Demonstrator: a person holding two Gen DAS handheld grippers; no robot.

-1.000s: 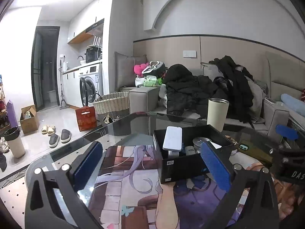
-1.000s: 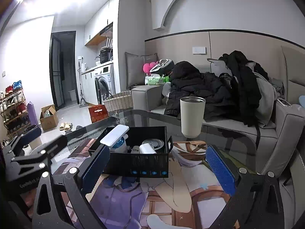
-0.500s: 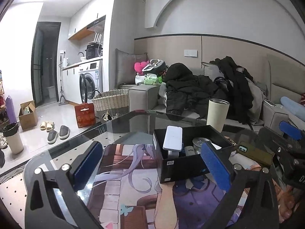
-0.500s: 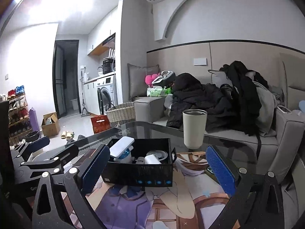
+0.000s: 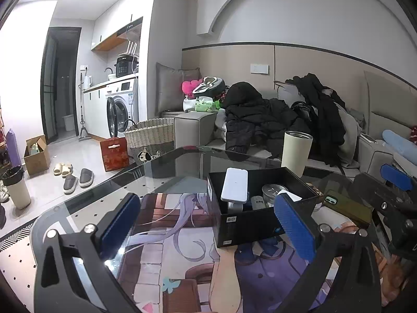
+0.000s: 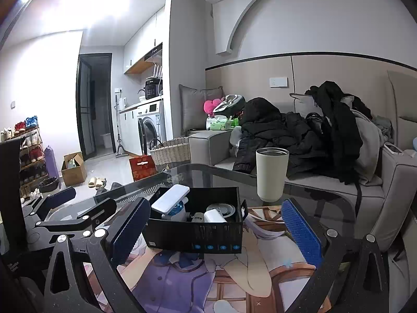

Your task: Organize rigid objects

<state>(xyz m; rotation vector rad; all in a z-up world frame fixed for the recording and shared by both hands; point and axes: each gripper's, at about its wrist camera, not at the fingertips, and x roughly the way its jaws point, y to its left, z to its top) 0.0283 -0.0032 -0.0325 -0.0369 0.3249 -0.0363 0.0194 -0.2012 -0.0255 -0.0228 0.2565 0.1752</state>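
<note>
Rigid objects are gathered in a black box (image 5: 260,208) that stands on the glass surface (image 5: 161,172), on a printed mat (image 5: 177,234). Across the box's near-left corner a white slab-shaped device (image 5: 234,185) is laid, propped on other contents and tilted, with its long axis running away from the left camera. A round tin (image 5: 272,191) and a small white cylinder (image 6: 215,216) are seen lower inside.

Neither gripper holds anything. The left gripper (image 5: 208,227) is held with its fingers spread wide, and the box lies ahead and slightly to the right of the gap. The right gripper (image 6: 216,232) is likewise spread, with the box almost straight ahead between its fingers, so the right gripper is judged the better lined up, though both appear near.

Outside the box, a cream tumbler (image 6: 272,173) stands upright beyond it near the far edge of the surface, apart from the box. A phone in an olive case (image 5: 346,207) lies flat to the right of the box, between it and the right gripper as seen from the left camera. These two are judged the likely things left to be put away; the tumbler is reached only past or around the box.
</note>
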